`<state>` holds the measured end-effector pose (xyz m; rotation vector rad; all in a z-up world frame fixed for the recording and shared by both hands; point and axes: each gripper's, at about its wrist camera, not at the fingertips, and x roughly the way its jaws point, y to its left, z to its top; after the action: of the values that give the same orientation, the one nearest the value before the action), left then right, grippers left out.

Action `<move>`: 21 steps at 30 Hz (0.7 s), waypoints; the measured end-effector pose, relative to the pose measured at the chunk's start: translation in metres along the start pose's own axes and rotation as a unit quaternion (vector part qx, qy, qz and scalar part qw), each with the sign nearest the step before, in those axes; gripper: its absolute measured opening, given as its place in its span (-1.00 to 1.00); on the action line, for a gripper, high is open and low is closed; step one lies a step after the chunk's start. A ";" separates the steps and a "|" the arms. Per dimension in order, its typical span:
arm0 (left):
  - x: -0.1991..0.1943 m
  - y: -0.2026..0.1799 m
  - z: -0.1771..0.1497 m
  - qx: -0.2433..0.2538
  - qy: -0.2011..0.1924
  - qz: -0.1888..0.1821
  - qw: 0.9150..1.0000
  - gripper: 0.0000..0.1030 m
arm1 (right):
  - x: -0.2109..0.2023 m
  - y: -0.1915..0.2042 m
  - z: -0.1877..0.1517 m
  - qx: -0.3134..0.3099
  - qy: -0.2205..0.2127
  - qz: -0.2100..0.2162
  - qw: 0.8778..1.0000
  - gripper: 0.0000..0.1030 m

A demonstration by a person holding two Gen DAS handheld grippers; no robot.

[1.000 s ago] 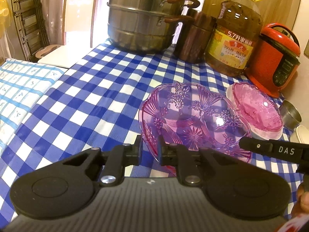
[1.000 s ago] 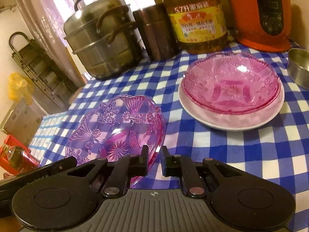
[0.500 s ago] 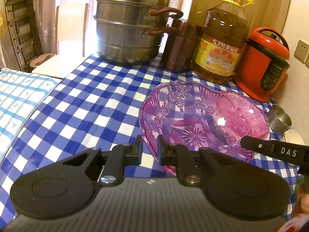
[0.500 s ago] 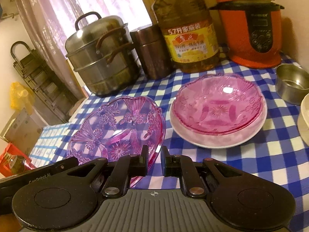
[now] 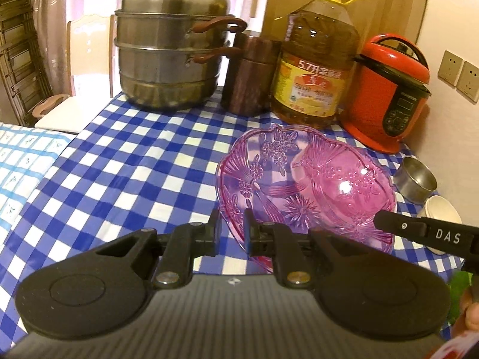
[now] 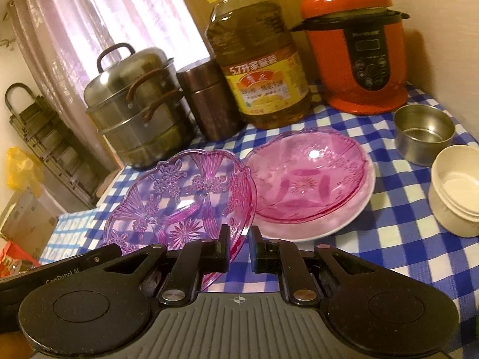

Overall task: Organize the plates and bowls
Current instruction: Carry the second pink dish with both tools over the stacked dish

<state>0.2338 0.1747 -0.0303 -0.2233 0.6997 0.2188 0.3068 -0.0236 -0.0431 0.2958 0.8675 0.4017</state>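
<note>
Checked tablecloth (image 5: 125, 161); purple dish (image 6: 179, 197) rim hides between both hand-held grippers.

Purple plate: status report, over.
Both tongs, left and right, shut on purple plate, lifted and tilted. Pink bowl on white plate just beyond. Path clear.

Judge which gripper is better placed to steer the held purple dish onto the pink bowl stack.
Probably right. Both grippers grip the purple dish, but the right gripper holds the rim beside the pink bowl on its white plate; the left gripper holds the far rim.
</note>
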 end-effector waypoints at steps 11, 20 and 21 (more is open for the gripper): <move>0.010 -0.034 0.013 0.020 -0.004 -0.019 1.000 -0.74 | -0.014 -0.026 0.013 0.025 -0.021 -0.020 0.999 -0.75; 0.026 -0.059 0.020 0.029 -0.003 -0.036 0.999 -0.74 | -0.020 -0.046 0.022 0.039 -0.031 -0.041 0.998 -0.75; 0.028 -0.061 0.020 0.028 -0.003 -0.038 0.999 -0.74 | -0.020 -0.049 0.023 0.041 -0.031 -0.043 0.998 -0.75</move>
<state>0.2838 0.1252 -0.0257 -0.1955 0.6893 0.1264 0.3242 -0.0779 -0.0352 0.3438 0.8334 0.2757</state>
